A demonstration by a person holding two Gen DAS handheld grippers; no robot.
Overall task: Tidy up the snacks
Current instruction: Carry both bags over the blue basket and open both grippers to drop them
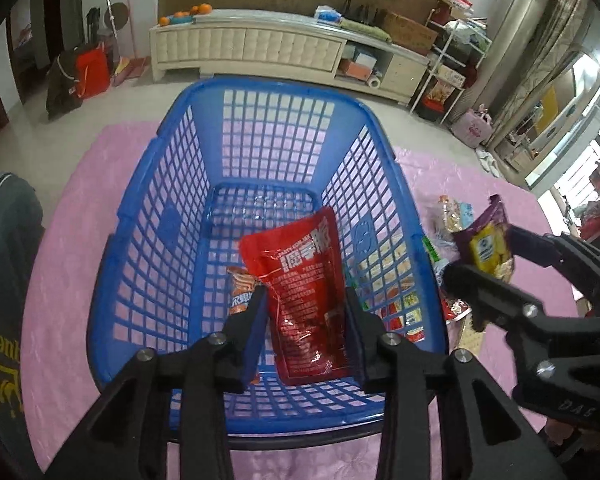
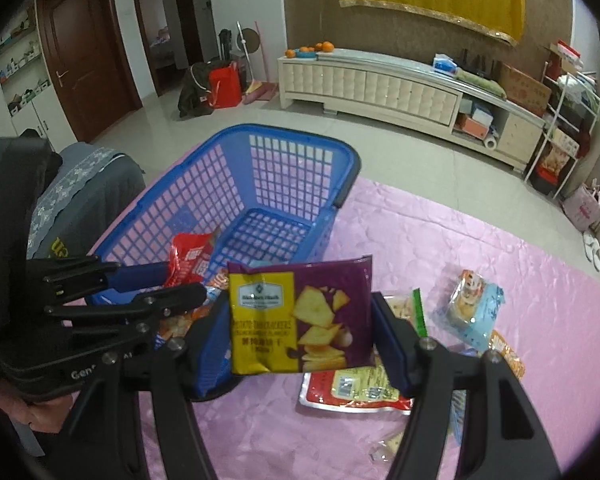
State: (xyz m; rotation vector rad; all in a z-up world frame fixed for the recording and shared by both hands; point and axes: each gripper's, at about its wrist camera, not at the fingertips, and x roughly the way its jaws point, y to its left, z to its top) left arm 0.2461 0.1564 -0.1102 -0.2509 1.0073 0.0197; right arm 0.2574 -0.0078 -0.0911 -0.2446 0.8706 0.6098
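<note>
Blue plastic lattice fills the middle of our left wrist view: the basket (image 1: 268,128) stands on a pink cloth (image 1: 60,240) with its far wall toward the top of the frame. We hold the left gripper (image 1: 304,308) over its near end, low in the frame, and a red snack pouch (image 1: 304,292) lies between the two fingers, its upper end leaning up toward the frame centre. The left finger (image 1: 248,320) sits just beside the pouch edge and the right finger (image 1: 358,320) close to the other edge; we cannot tell whether either pad presses on the foil or the pouch already lies loose on the basket floor. Left of it, partly hidden by the left finger, an orange snack packet (image 1: 240,288) rests in the basket. At the right of this frame we see the right gripper (image 1: 484,256) from the side, clamped on a purple and yellow chip bag (image 1: 486,240), outside the basket's right wall. In the right wrist view that chip bag (image 2: 300,316) hangs upright across the centre, gripped at both side edges above the cloth. More snack packs (image 2: 356,392) lie on the cloth at lower right, among them a light blue packet (image 2: 474,312). The basket sits upper left of centre there.
</note>
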